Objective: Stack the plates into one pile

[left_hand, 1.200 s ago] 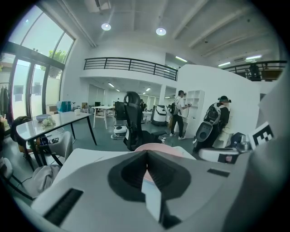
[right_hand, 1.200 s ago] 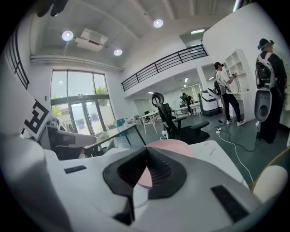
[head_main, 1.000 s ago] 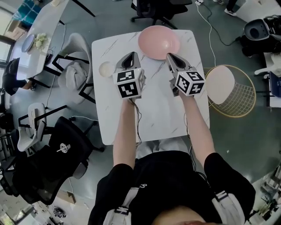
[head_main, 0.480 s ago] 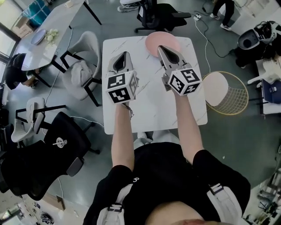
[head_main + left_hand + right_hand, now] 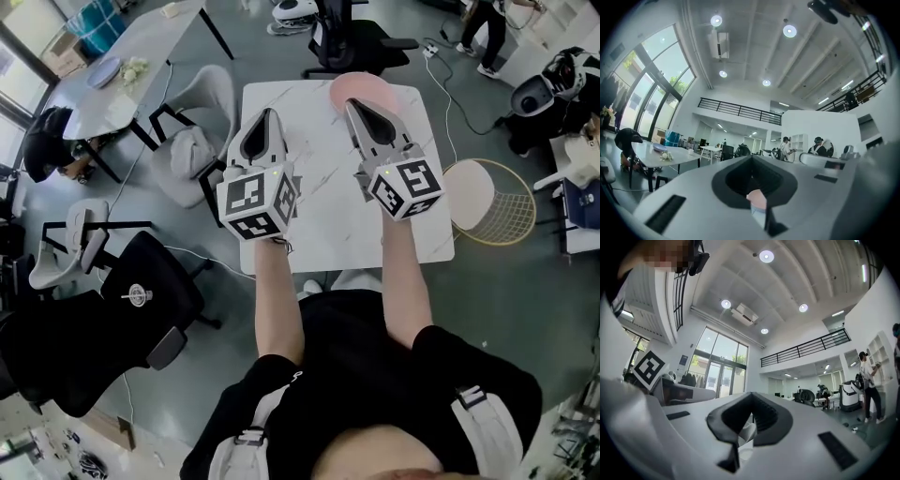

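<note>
Left gripper and right gripper rose shut; plate by table's far edge.

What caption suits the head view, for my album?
Left gripper and right gripper, both shut, held above white table with pink plate.

Head cam over table; others level.

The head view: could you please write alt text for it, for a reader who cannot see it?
Seen from above, a person holds a left hand-held gripper and a right hand-held gripper, both with jaws together and empty, above a white marble table. A pink plate sits at the table's far edge, partly behind the right one.
</note>
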Motion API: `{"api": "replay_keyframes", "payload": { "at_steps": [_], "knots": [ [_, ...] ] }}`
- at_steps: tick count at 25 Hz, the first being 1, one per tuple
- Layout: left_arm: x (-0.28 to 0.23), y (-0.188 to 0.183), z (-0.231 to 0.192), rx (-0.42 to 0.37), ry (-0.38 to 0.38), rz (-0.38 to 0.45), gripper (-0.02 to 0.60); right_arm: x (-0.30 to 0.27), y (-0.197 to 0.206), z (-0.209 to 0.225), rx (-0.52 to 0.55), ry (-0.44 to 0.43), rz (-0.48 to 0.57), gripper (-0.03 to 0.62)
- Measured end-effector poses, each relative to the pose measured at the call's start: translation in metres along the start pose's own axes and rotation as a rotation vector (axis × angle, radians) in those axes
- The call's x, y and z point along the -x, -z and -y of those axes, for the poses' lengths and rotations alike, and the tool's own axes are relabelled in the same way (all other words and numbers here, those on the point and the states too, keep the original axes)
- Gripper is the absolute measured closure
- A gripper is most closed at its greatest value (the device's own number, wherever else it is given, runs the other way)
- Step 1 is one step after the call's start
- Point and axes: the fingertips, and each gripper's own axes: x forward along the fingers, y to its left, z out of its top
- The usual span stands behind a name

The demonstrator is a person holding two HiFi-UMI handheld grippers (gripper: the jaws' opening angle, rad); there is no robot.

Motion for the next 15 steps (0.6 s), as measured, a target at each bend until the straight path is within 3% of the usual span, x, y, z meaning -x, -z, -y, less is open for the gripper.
{"api": "replay_keyframes", "payload": {
  "at_steps": [4,7,12,15],
  "knots": [
    [0.009,0.001,0.006,-0.07,0.026,0.0,0.566,0.01,-0.028,-0.015,0.051,-0.031,0.045,0.586],
    [0.01,0.002,0.014,-0.105,0.058,-0.005,0.566,0.012,-0.027,-0.013,0.064,-0.014,0.034,0.586],
    [0.009,0.016,0.02,-0.141,0.054,-0.013,0.566,0.013,0.02,-0.003,0.036,0.022,-0.07,0.588],
    [0.007,0.034,0.017,-0.155,0.029,-0.043,0.566,0.016,0.059,0.002,0.102,0.067,-0.193,0.588]
  ]
}}
